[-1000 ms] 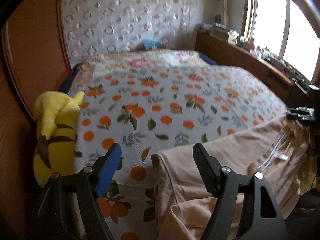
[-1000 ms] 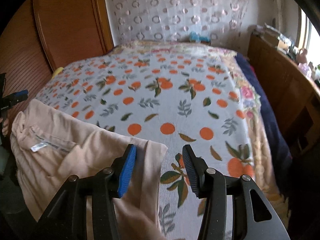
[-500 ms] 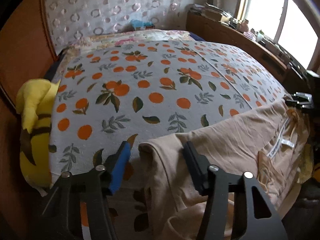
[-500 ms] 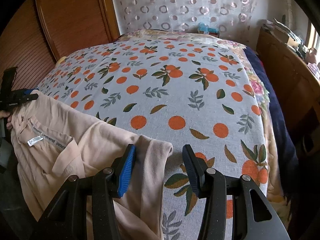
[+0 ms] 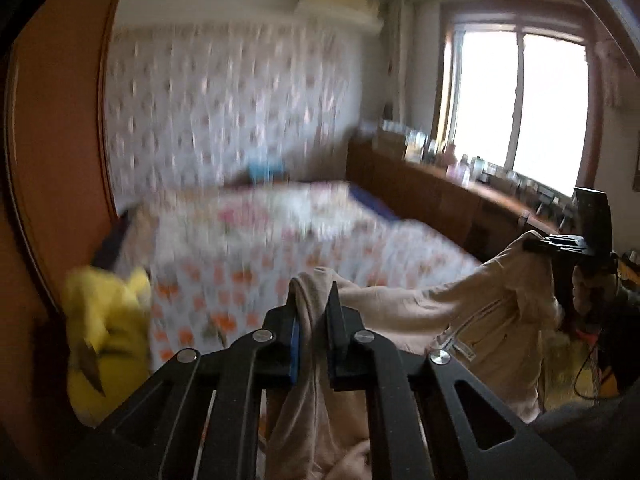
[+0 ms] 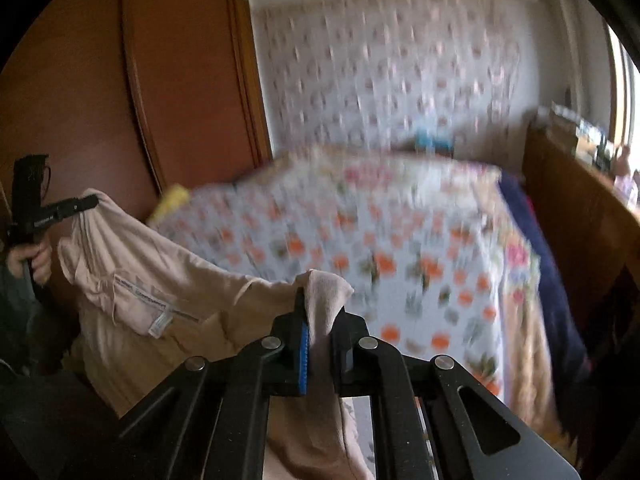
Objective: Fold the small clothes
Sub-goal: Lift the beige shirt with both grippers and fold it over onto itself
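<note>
A beige garment (image 5: 460, 316) hangs stretched between my two grippers, lifted off the bed. My left gripper (image 5: 314, 320) is shut on one top corner of it. My right gripper (image 6: 322, 320) is shut on the other top corner; the cloth (image 6: 168, 292) runs left from it, with white labels showing on the inside. In the left wrist view the right gripper (image 5: 560, 245) shows at the far right, pinching the cloth. In the right wrist view the left gripper (image 6: 68, 208) shows at the far left, pinching the cloth. The background is motion-blurred.
The bed (image 6: 400, 240) with an orange-and-leaf print cover lies ahead and below. A yellow plush toy (image 5: 104, 332) sits at its left edge by the wooden wardrobe (image 6: 140, 80). A wooden sideboard (image 5: 440, 200) with small items runs under the window on the right.
Both grippers were open around the garment's corners on the bed; now both are shut on them and have lifted the garment up, the cameras tilting upward.
</note>
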The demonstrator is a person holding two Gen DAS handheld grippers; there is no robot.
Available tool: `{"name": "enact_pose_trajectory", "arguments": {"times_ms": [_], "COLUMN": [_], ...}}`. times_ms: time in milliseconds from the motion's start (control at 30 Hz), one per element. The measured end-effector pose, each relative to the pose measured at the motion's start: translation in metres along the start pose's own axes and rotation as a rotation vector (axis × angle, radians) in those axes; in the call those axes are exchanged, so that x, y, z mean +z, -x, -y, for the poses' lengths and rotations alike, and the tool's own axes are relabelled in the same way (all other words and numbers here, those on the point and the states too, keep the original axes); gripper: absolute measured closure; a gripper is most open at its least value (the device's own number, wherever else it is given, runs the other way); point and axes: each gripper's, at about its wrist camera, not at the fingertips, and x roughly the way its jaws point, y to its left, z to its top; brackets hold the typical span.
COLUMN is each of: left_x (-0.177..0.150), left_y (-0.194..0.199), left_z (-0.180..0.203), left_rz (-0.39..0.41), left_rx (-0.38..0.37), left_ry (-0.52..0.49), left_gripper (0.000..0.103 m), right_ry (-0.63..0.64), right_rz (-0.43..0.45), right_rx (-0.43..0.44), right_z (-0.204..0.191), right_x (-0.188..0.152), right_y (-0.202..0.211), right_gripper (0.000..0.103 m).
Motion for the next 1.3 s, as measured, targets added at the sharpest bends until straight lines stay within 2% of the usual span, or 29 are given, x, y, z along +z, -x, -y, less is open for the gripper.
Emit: {"name": "enact_pose_trajectory", "arguments": {"times_ms": [167,233,300,500,733,867,1033,1300], "left_x": [0.059,0.081,0.1,0.146,0.18,0.196,0.198,0.2], "left_y": [0.058,0.081,0.099,0.135,0.163,0.174,0.195,0.21], "left_z": [0.014,0.019,0.023,0.035,0.039,0.033,0.034,0.039], "left_rz": [0.162,0.233,0.282,0.398,0.496,0.529,0.577,0.6], "left_rx": [0.011,0.037,0.056,0.109,0.158,0.181,0.207,0.234], "left_ry": [-0.054,-0.081,-0.109,-0.183,-0.219,-0.216,-0.228,-0.245], "left_gripper": [0.093,0.093,0.093,0.093,0.093,0.093,0.093,0.093], "right_ry": [0.054,0.081,0.116,0.207,0.294,0.317,0.334,0.341], "right_rz": [0.2,0.269,0.331,0.435,0.509,0.528,0.555,0.534], "right_rx": [-0.008,-0.01,-0.053,-0.134,-0.203,-0.237,-0.257,-0.262], "right_z": [-0.017,-0.022,-0.028,-0.047,-0.078,-0.092,-0.113,-0.099], "right_x": [0.064,0.089,0.108,0.156,0.189,0.205,0.21,0.171], "right_y": [0.079,0.11,0.137,0.198,0.252,0.271,0.28,0.239], "right_gripper": [0.095,0.095,0.095,0.095,0.095,0.095,0.095,0.095]}}
